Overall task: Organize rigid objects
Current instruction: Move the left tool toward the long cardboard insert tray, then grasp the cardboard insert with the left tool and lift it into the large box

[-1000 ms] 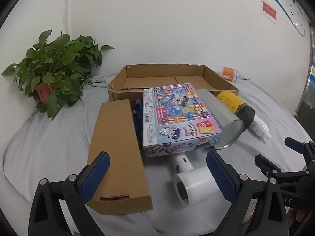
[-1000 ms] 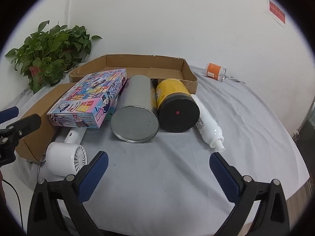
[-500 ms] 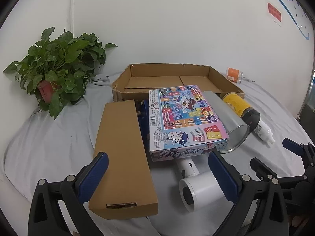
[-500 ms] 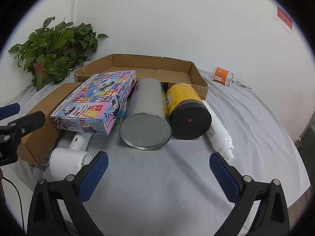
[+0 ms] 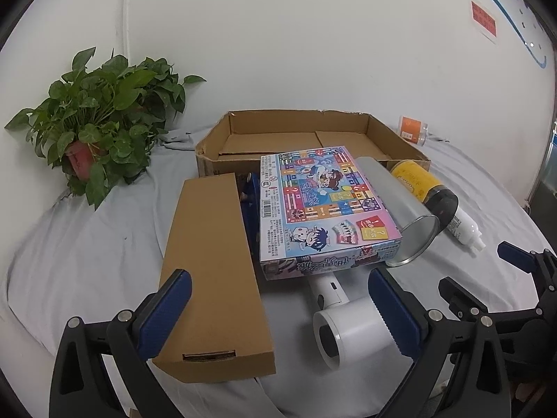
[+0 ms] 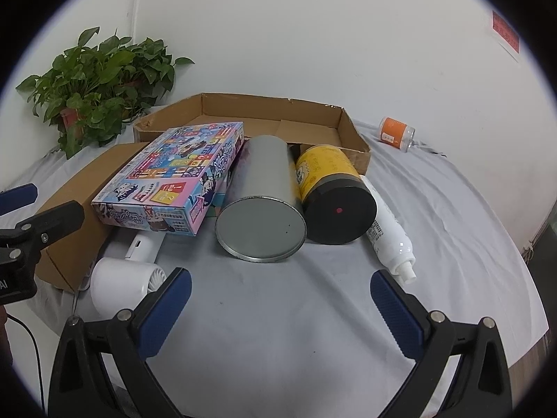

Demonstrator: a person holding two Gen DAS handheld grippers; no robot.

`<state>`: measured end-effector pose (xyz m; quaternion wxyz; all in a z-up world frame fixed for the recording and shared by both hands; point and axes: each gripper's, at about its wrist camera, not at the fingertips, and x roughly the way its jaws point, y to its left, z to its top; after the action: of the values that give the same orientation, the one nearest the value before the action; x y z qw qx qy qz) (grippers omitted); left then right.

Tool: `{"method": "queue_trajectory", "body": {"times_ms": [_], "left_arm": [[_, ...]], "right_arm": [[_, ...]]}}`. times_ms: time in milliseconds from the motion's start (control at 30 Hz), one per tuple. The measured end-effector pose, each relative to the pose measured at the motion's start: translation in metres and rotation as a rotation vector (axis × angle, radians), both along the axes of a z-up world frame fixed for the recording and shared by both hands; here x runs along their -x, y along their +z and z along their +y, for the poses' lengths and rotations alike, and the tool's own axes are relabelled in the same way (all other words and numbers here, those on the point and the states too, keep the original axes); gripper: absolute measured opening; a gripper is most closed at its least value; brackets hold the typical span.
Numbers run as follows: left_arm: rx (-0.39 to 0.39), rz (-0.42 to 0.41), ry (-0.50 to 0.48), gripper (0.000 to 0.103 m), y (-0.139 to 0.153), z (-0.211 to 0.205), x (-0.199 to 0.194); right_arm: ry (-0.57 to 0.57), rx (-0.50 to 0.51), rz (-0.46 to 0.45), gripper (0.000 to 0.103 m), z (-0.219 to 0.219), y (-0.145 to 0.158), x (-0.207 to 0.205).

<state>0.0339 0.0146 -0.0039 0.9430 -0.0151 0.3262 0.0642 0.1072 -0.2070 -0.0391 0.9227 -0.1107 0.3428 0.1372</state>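
Both tongs spread wide and empty over a cloth-covered table of boxes and canisters.

The left gripper (image 5: 278, 308) has its ribbed blue pads apart low in the frame, the long plain cardboard box (image 5: 212, 278) lying by its left pad and the smooth white hair dryer (image 5: 348, 327) lying just beside its right pad. Above them, mid-frame, the glossy printed game box (image 5: 320, 205) rests tilted on the dryer's handle, touching a brushed metal canister (image 6: 259, 205) lying on its side. The right gripper (image 6: 280, 299) is likewise spread, with the canister's round end just above the gap; a yellow jar with a black lid (image 6: 334, 195) and a white bottle (image 6: 388, 230) lie to the right of it. The shallow corrugated tray (image 5: 383, 132) sits beyond, upper centre.
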Motion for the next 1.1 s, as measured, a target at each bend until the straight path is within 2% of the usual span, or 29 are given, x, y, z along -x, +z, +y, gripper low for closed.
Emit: {"method": "queue_trajectory", "body": {"times_ms": [400, 633, 800, 867, 933, 1000, 1033, 1067, 1100], "left_arm": [[-0.032, 0.01, 0.015, 0.102, -0.002, 0.008, -0.002], [-0.09, 0.054, 0.003, 0.101, -0.02, 0.017, 0.0], [-0.173, 0.085, 0.049, 0.089, -0.035, 0.022, -0.002], [-0.188, 0.085, 0.082, 0.078, -0.036, 0.027, -0.003], [-0.157, 0.083, 0.093, 0.077, -0.034, 0.037, -0.002], [-0.101, 0.079, 0.104, 0.076, -0.032, 0.052, 0.002], [-0.052, 0.071, 0.11, 0.072, -0.03, 0.063, 0.005], [-0.007, 0.064, 0.124, 0.055, -0.028, 0.076, 0.01], [0.047, 0.07, 0.133, 0.044, -0.026, 0.088, 0.013]], "right_arm": [[0.032, -0.005, 0.003, 0.102, 0.004, -0.003, 0.0], [0.128, -0.063, 0.031, 0.102, 0.014, -0.004, 0.0], [0.191, -0.077, 0.066, 0.102, 0.027, -0.011, -0.001], [0.219, -0.088, 0.087, 0.102, 0.031, -0.013, -0.001], [0.244, -0.101, 0.1, 0.102, 0.035, -0.013, 0.0], [0.278, -0.126, 0.111, 0.102, 0.039, -0.011, 0.002], [0.299, -0.142, 0.114, 0.102, 0.04, -0.009, 0.003], [0.323, -0.161, 0.118, 0.102, 0.042, -0.007, 0.005], [0.346, -0.181, 0.123, 0.102, 0.045, -0.005, 0.006]]}}
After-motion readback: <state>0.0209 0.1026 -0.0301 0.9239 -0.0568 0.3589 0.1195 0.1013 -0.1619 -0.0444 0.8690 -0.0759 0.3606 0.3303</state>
